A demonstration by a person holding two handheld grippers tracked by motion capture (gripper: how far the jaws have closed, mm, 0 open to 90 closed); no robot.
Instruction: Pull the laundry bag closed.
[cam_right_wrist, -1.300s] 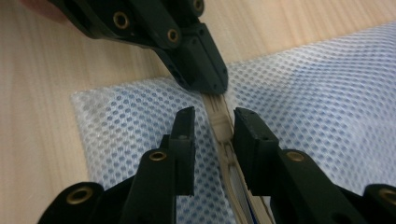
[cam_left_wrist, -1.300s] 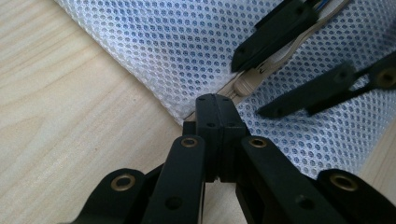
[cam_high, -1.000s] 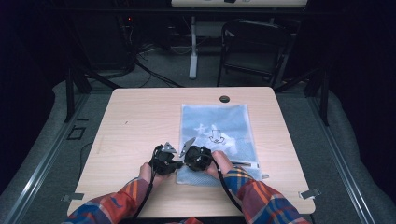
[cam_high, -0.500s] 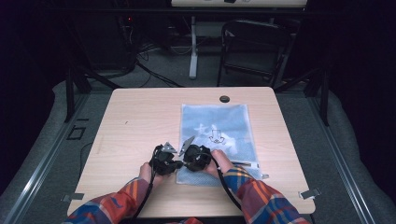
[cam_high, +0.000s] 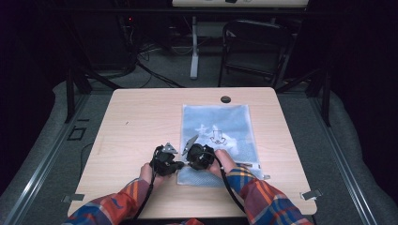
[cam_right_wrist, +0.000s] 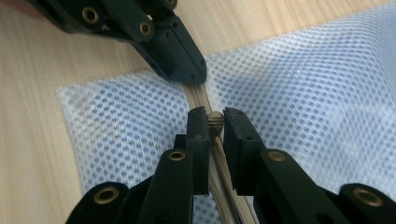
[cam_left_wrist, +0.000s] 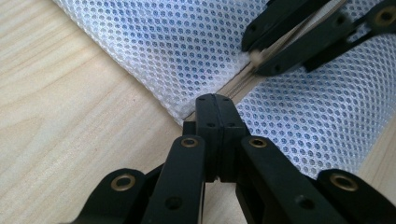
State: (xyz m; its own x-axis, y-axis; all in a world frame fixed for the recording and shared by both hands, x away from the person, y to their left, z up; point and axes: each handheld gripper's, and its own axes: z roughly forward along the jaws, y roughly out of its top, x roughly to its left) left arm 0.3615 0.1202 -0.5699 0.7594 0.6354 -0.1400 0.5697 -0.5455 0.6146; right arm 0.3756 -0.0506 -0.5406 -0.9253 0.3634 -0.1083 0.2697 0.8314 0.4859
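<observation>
A pale blue mesh bag (cam_high: 220, 123) lies flat on the wooden table (cam_high: 141, 122), with white items inside. Its beige zipper (cam_right_wrist: 198, 95) runs along the near edge. My left gripper (cam_left_wrist: 215, 99) is shut, pinching the bag's edge at the zipper's end; in the right gripper view the left gripper (cam_right_wrist: 194, 77) comes in from the top. My right gripper (cam_right_wrist: 215, 114) faces it a short way along the zipper. Its jaws have just been closing and now clamp the small beige zipper pull (cam_right_wrist: 215, 122). Both grippers (cam_high: 184, 164) meet at the bag's near left corner.
A black round grommet (cam_high: 225, 99) sits in the table's far edge behind the bag. A dark chair (cam_high: 253, 47) and cables stand on the floor beyond. Bare wood lies left of the bag (cam_high: 136, 126).
</observation>
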